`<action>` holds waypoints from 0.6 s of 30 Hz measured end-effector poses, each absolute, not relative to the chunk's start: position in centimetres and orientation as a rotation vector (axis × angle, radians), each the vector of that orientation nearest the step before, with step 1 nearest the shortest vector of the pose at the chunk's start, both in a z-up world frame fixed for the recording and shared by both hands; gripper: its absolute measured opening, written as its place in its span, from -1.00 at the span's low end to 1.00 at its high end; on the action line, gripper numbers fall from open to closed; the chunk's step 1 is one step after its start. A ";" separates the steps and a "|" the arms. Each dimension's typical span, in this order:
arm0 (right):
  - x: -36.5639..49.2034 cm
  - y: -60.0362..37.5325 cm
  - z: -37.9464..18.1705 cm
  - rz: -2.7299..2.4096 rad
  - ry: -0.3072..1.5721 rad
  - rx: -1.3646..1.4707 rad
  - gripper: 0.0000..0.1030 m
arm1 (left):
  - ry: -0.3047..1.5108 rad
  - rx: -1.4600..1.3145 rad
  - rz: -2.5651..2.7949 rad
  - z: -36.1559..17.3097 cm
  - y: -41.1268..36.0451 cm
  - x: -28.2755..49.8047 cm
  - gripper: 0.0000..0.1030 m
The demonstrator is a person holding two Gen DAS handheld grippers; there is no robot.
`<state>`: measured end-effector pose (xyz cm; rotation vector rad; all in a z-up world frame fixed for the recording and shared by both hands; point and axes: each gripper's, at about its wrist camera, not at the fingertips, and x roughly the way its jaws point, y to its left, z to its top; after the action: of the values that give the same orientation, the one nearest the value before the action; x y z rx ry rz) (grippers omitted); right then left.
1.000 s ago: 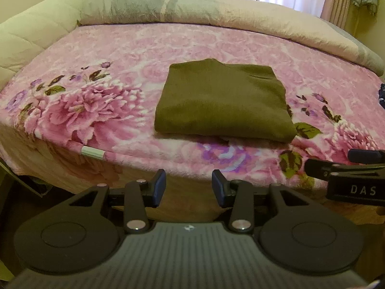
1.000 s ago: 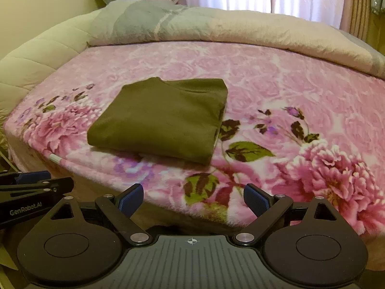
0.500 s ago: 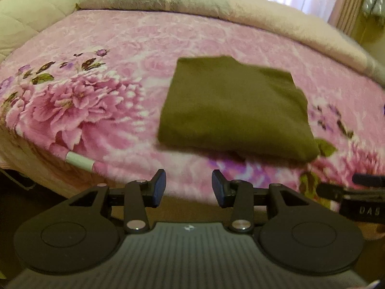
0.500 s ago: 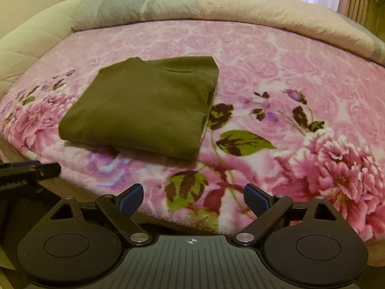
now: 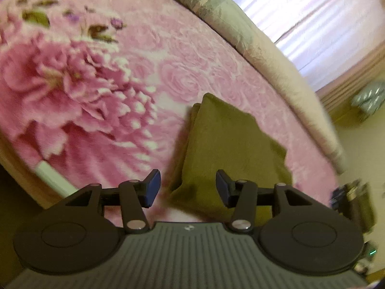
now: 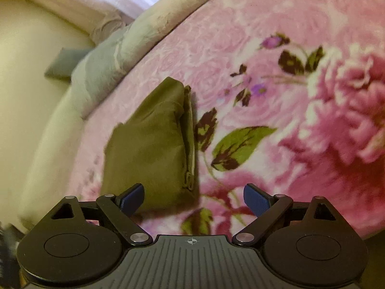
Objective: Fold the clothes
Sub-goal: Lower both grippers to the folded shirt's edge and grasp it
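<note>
Claws came first in both views, each held low over the near edge of the bed. The left claw (image 5: 187, 185) had its blue-padded fingers spread with a gap between them and nothing in the gap; the near left corner of the folded sweater (image 5: 231, 149) showed between the fingertips, but whether a pad touched it could not be told. The right claw (image 6: 193, 196) stood wider apart, also holding nothing, with its left pad (image 6: 132, 196) in front of the sweater's near right corner and its right pad over bare blanket.

Just past the fingers lay the olive-green sweater (image 6: 151, 144), folded into a flat stack on the pink flowered blanket (image 5: 182, 55), close to the blanket's near edge. From the right wrist view the stacked layers showed along its right side, with a pale strip of lining between them. A large pink peony print spread on the blanket to the left of the sweater in the left wrist view and another to its right in the other, along with printed green and dark leaves (image 6: 240, 144).

Farther back, a rolled quilt (image 5: 269, 55) in beige and grey ran along the far side of the bed. Beyond it hung a bright, pale curtain (image 5: 312, 16), and a grey pillow (image 6: 65, 62) lay by the cream wall. Both views were tilted and somewhat blurred.
</note>
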<state>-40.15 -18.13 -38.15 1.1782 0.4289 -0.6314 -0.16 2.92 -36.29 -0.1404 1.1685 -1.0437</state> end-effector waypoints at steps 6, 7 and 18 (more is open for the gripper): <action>-39.2 -20.6 -39.3 -0.591 0.387 1.269 0.79 | 1.270 -0.269 -1.082 -38.5 1.1 2.4 -0.07; -39.0 -21.1 -39.6 -0.582 0.379 1.288 0.79 | 1.279 -0.268 -1.087 -38.7 0.6 2.5 -0.06; -35.6 -25.0 -41.0 -0.500 0.412 1.317 0.78 | 1.337 -0.235 -1.149 -40.9 -4.0 3.0 -0.01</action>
<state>-35.59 -24.98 -41.05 1.3173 0.4121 -0.4998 3.04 -3.99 -40.93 -0.2346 1.3373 -1.1490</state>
